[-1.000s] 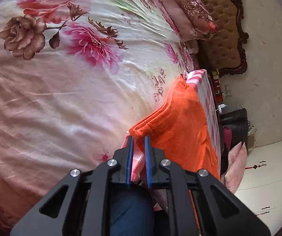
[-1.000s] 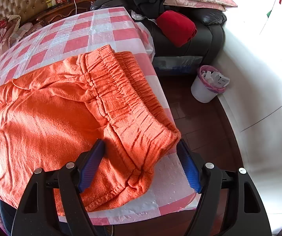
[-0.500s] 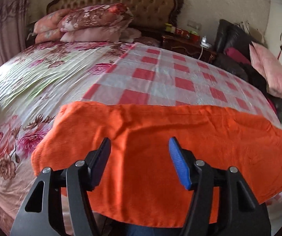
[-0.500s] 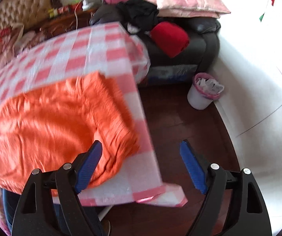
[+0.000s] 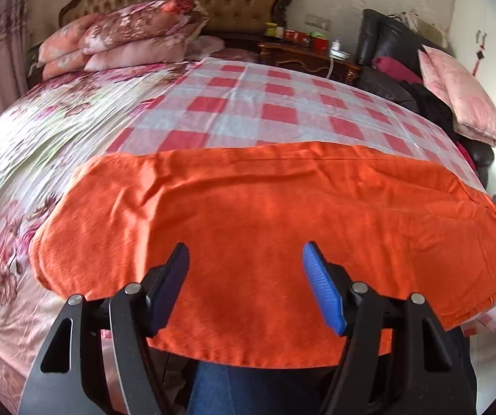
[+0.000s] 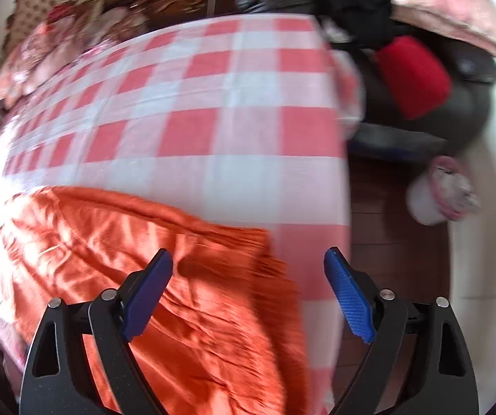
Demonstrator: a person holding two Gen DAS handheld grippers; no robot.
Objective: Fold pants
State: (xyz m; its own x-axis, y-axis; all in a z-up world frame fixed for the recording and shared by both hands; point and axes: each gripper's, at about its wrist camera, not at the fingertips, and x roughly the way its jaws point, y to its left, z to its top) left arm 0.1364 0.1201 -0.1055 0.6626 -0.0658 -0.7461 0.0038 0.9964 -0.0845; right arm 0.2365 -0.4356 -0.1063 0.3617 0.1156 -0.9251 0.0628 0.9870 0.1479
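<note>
1. The fingers (image 5: 324, 290) of the left gripper (image 5: 244, 283) stand spread wide and hold nothing; the right gripper (image 6: 248, 294) is likewise parted and empty.
2. The orange pants (image 5: 265, 214) lie flat, lengthwise across the checked cloth (image 5: 265, 103) at the bed's near edge.
3. Judging by this, one fold is laid; next calls for gripping an end to double it over.
4. A second ago the left fingers were pinched together with the pants bunched; now they are spread out.
</note>
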